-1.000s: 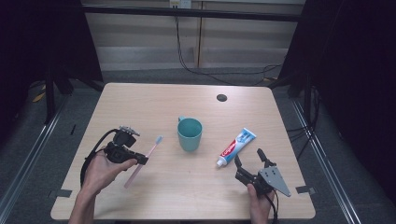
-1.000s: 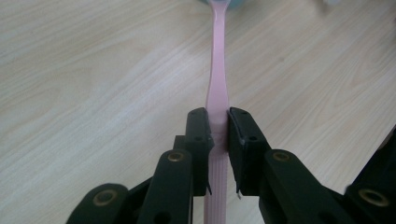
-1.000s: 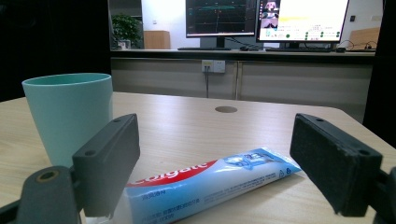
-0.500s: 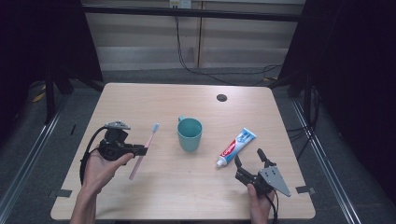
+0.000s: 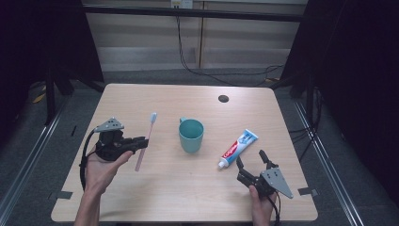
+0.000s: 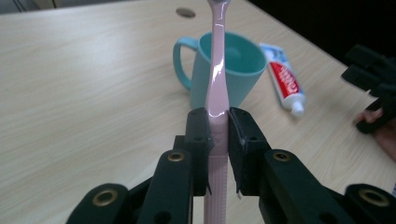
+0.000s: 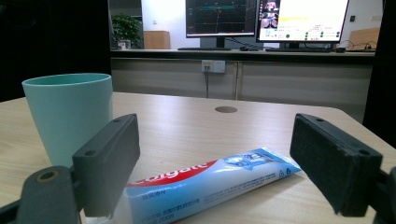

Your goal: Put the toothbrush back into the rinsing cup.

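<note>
My left gripper (image 5: 139, 141) (image 6: 218, 140) is shut on a pink toothbrush (image 5: 146, 141) (image 6: 216, 84), gripping low on its handle; the brush head points toward the far side of the table. A teal mug (image 5: 191, 134) (image 6: 229, 70) (image 7: 70, 114) stands at the table's middle, to the right of the brush. A toothpaste tube (image 5: 237, 148) (image 6: 286, 83) (image 7: 205, 184) lies flat to the right of the mug. My right gripper (image 5: 251, 160) (image 7: 219, 163) rests near the front right edge, open, with the tube lying just beyond and between its jaws, untouched.
A small dark round hole (image 5: 223, 98) (image 7: 226, 109) sits in the wooden table (image 5: 188, 188) near its far edge. Cables trail on the floor behind the table, and monitors stand on a counter farther back.
The left hand has turned the toothbrush so its head now points away toward the far side, and the brush has risen off the table. The right gripper has stayed put.
</note>
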